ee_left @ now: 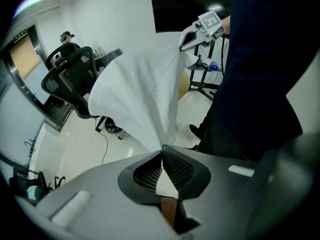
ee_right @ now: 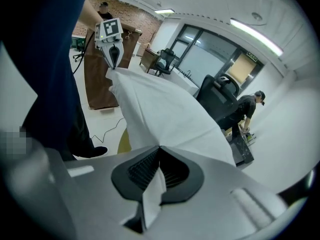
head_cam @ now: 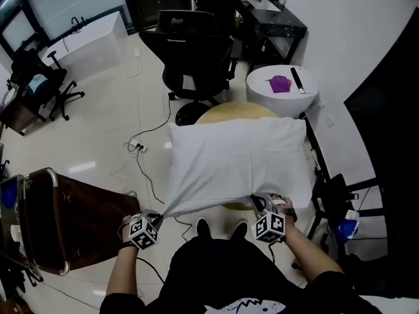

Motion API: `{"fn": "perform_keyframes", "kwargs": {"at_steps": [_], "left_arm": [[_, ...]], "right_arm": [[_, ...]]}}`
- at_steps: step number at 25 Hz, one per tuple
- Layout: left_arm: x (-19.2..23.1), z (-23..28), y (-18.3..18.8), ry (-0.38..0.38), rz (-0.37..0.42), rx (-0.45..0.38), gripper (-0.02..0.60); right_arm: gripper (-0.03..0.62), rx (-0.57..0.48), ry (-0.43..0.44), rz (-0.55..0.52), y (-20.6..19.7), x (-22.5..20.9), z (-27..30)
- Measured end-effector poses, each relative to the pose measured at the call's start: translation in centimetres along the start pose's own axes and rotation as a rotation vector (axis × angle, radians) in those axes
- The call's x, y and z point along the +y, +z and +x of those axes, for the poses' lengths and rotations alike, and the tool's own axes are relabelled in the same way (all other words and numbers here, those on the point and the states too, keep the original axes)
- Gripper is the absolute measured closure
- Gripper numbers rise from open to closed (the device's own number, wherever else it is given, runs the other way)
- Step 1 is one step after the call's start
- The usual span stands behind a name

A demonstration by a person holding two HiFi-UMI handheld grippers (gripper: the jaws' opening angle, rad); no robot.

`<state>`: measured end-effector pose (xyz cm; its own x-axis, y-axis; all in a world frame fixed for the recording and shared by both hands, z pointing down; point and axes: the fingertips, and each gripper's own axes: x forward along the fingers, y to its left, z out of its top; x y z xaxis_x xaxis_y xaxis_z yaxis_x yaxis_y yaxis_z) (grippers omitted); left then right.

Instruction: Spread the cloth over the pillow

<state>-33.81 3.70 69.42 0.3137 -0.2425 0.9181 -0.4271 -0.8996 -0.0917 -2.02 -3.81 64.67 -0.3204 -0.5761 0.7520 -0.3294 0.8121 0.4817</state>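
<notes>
white cloth [head_cam: 236, 162] spread wide in a rough rectangle, lightly creased. its two near corners are pinched, lifted and pulled taut; the far edge lies lower.

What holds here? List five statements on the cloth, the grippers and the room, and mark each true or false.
1. The left gripper is shut on a corner of the cloth. True.
2. The right gripper is open and empty. False: the right gripper is shut on the cloth's other near corner.
3. The cloth is white. True.
4. A purple thing lies on the round white table. True.
5. The office chair is red. False: the office chair is black.
</notes>
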Motion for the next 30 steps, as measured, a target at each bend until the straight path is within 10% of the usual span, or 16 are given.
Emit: {"fn": "perform_keyframes", "kwargs": {"at_steps": [14,30], "left_arm": [[-3.3,0.2,1.1,-0.026,0.094,0.03,0.581],[-3.2,4.9,-0.7,-0.051,0.026,0.094,0.581]], "right_arm": [[0.585,0.05,0.041,-0.06,-2.1,0.3,-1.8],[0.583,0.11,0.076,0.002,-4.6,2.4,3.4]]}}
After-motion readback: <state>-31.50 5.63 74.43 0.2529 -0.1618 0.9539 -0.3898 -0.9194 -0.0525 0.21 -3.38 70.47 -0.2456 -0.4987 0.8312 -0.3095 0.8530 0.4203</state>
